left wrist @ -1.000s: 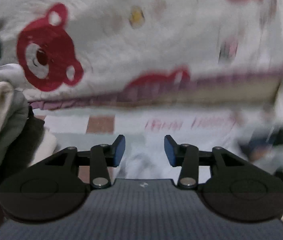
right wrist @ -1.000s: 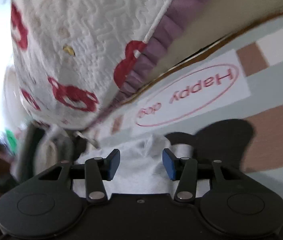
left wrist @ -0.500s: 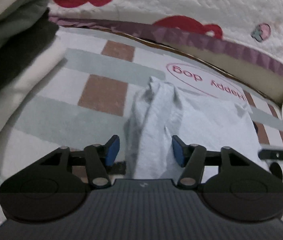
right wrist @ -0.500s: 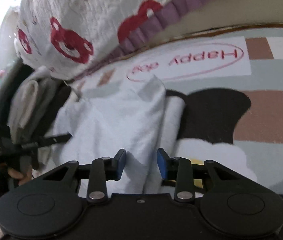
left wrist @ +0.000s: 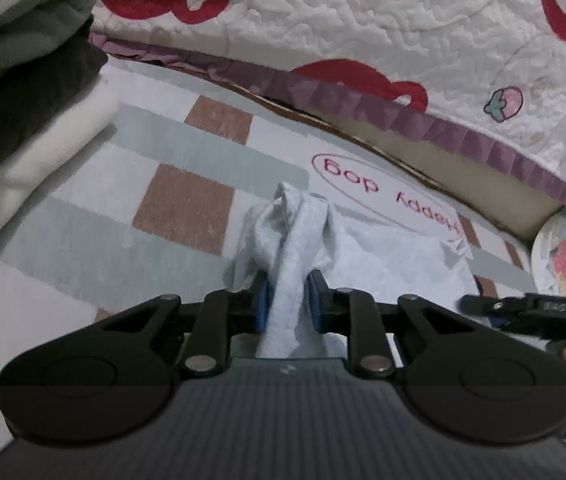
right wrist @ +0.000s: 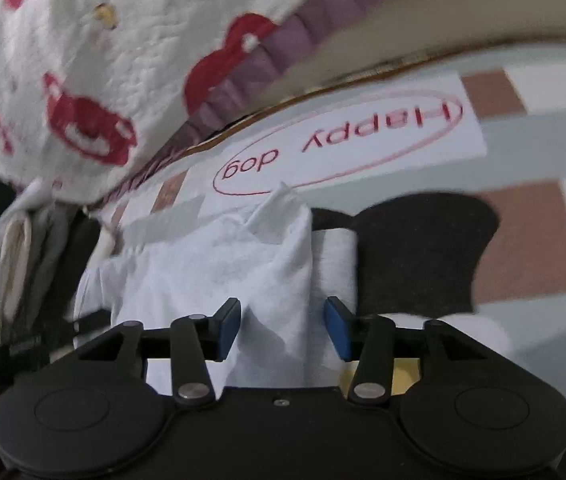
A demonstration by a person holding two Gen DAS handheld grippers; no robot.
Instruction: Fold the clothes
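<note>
A pale grey garment (left wrist: 383,256) lies on the checked "Happy dog" rug (left wrist: 187,204). My left gripper (left wrist: 287,304) is closing its jaws on a bunched fold of that garment, and the blue pads press the cloth from both sides. In the right wrist view the same garment (right wrist: 203,264) spreads to the left. My right gripper (right wrist: 283,328) has its jaws opening, with a fold of the garment lying between them and gaps at both pads. The right gripper also shows at the right edge of the left wrist view (left wrist: 523,308).
A white quilt with red bears and a purple frill (left wrist: 363,40) hangs over the bed edge behind the rug. A stack of folded clothes (left wrist: 15,80) sits at the left. A black shape printed on the rug (right wrist: 423,256) lies right of the garment.
My left gripper has shut on the garment's bunched fold, which stood loose between wide jaws before. My right gripper's jaws have widened and it shifted over the garment's right edge.
</note>
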